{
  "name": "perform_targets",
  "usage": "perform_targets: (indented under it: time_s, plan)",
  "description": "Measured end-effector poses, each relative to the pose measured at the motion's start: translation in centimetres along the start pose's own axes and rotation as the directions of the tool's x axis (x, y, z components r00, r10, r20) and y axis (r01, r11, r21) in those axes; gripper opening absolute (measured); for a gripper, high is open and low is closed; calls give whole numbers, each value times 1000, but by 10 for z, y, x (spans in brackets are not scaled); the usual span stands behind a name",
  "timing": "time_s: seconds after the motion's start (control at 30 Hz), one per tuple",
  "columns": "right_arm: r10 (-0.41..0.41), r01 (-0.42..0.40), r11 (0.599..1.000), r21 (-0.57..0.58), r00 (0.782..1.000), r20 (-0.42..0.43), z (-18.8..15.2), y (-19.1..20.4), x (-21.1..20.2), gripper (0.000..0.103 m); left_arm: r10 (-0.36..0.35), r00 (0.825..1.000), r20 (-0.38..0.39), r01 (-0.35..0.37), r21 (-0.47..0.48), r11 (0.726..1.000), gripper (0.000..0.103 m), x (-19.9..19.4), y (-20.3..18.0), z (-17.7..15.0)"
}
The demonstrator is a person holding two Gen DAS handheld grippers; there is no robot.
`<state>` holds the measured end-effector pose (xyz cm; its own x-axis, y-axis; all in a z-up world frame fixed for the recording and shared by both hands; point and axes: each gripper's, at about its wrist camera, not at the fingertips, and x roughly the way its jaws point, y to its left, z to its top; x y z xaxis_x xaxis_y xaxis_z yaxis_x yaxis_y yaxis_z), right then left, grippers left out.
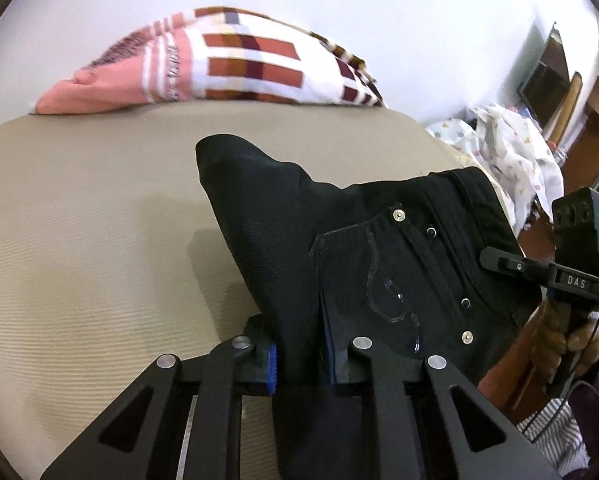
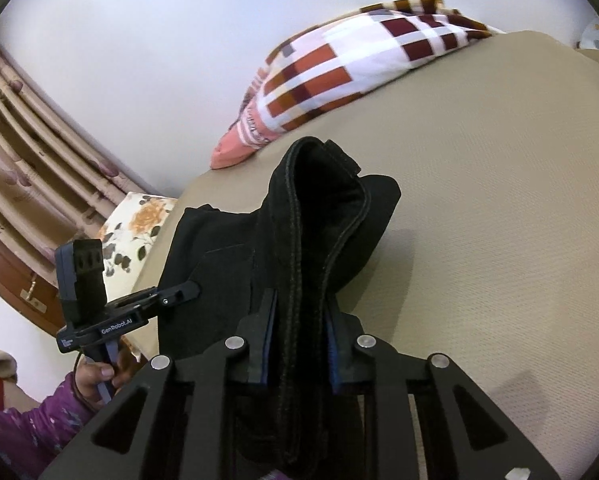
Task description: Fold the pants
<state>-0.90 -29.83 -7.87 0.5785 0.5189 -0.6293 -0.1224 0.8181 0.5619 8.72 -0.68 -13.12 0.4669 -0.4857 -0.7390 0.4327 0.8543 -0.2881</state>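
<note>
Black pants [image 1: 379, 240] with rivets and a stitched pocket are lifted off the tan bed [image 1: 99, 220]. My left gripper [image 1: 299, 342] is shut on a fold of the black fabric, which is pinched between its blue pads [image 1: 272, 364]. At the right of that view, the right gripper [image 1: 495, 260] bites the waistband edge. In the right wrist view, my right gripper [image 2: 301, 320] is shut on a thick bunched seam of the pants [image 2: 319, 220], which rises in a peak above the bed [image 2: 479, 200]. The left gripper [image 2: 189, 291] holds the cloth at the left.
A checked red, white and pink pillow [image 1: 239, 60] [image 2: 339, 72] lies at the bed's far end by the wall. Patterned cloth [image 1: 507, 148] and wooden furniture [image 1: 595, 132] are off to one side; a floral cushion [image 2: 139, 220] and curtains [image 2: 27, 140] are on the other. A purple sleeve [image 2: 27, 420] shows.
</note>
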Motion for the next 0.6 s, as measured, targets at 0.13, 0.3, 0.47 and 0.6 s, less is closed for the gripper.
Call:
perform_targets:
  time_s: [0.13, 0.3, 0.47, 0.6]
  plan:
    - [27, -27, 999, -18, 1000, -5, 11, 20, 17, 20, 39, 999, 31, -39, -20, 999, 17, -16, 19, 3]
    - [61, -62, 997, -40, 998, -15, 27, 45, 46, 20, 87, 994, 67, -84, -51, 995, 17, -34, 51, 11]
    - [92, -93, 994, -50, 995, -24, 44, 65, 77, 20, 131, 987, 92, -125, -69, 990, 17, -46, 81, 21]
    - [113, -114, 992, -51, 993, -31, 58, 79, 104, 20, 163, 980, 111, -154, -89, 984, 17, -50, 107, 32]
